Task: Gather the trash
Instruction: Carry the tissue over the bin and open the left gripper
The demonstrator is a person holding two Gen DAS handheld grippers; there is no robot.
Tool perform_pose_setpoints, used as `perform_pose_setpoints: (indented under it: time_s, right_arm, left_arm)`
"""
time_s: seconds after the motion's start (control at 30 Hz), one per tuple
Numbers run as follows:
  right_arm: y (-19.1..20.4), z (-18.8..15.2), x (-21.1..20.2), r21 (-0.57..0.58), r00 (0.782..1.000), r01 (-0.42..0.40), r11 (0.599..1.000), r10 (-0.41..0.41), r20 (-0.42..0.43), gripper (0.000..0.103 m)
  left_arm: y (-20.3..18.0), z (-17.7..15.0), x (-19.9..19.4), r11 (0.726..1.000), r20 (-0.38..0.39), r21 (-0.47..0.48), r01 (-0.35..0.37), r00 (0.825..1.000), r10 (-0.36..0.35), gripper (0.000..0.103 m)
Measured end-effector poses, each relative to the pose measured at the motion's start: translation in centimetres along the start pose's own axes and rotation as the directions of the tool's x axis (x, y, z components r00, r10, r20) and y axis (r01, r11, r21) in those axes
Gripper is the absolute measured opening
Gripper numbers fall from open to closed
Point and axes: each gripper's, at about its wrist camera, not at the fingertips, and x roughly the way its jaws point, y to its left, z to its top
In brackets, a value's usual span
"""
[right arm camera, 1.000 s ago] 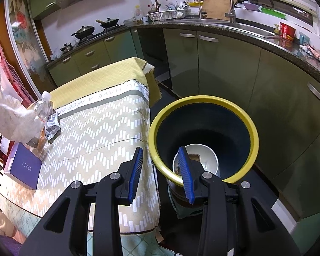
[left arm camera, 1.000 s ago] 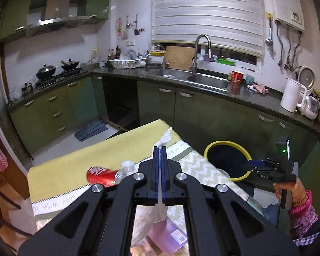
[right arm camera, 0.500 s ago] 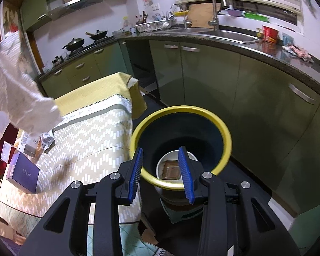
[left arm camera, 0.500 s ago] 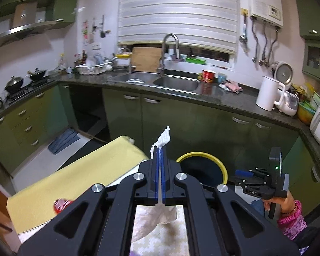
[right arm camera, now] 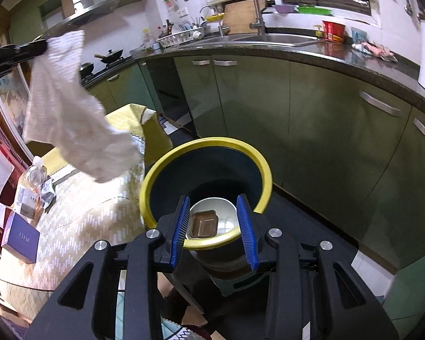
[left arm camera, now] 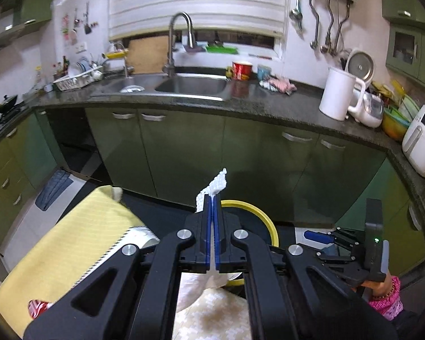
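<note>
While the left gripper (left arm camera: 212, 226) stays clamped on a corner of the white paper towel (right arm camera: 70, 107), the sheet hangs above the table edge, just beside the yellow-rimmed trash bin (right arm camera: 205, 144). The right gripper (right arm camera: 214, 226) hovers over the bin, jaws apart and empty. Risk: released too early, the limp towel may drape on the rim or drop onto the tablecloth (right arm camera: 79, 221).

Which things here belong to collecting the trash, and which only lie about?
Job:
- crumpled white paper towel, pinched in the left gripper
- yellow-rimmed dark bin
- empty right gripper
- clear plastic bottle

Lying about:
- white kettle
- steel sink
- purple box
</note>
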Motion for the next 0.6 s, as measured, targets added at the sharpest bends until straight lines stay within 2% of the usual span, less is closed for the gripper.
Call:
perform_pose_setpoints:
  time_s: [0.17, 0.3, 0.33, 0.4, 0.5, 0.6]
  right_arm:
    - [-1.3, -0.4, 0.0, 0.024, 1.0, 0.001, 1.0, -0.001, 0.001, 0.035]
    - [-2.4, -0.8, 0.1, 0.049, 1.0, 0.002, 0.999, -0.002, 0.0, 0.035]
    - [-2.7, -0.9, 0.1, 0.055, 1.0, 0.001, 0.998, -0.001, 0.0, 0.035]
    - [-2.9, -1.1, 0.0, 0.06, 1.0, 0.001, 0.998, 0.0, -0.002, 0.035]
    - [-2.9, -1.4, -0.3, 0.06, 1.0, -0.002, 0.998, 0.003, -0.002, 0.035]
    - [-2.9, -1.5, -0.6, 0.062, 1.0, -0.004, 0.998, 0.003, 0.003, 0.035]
  left_arm:
    - [-1.5, 0.0, 5.5, 0.999, -0.095, -0.003, 0.034, 0.995, -0.035, 0.001]
    - [-2.4, -0.7, 9.9, 0.999, -0.154, -0.002, 0.035, 0.987, -0.035, 0.002]
    - [-2.6, -1.0, 10.6, 0.999, -0.166, -0.002, 0.032, 0.986, -0.032, 0.004]
    - [-2.8, -1.8, 12.5, 1.0, -0.201, 0.002, 0.016, 0.98, -0.015, 0.032]
    - [-3.4, -2.8, 13.6, 0.999, -0.214, 0.035, 0.001, 0.977, 0.006, 0.035]
    - [-3.7, -2.8, 11.6, 0.999, -0.18, 0.03, 0.013, 0.984, -0.007, 0.035]
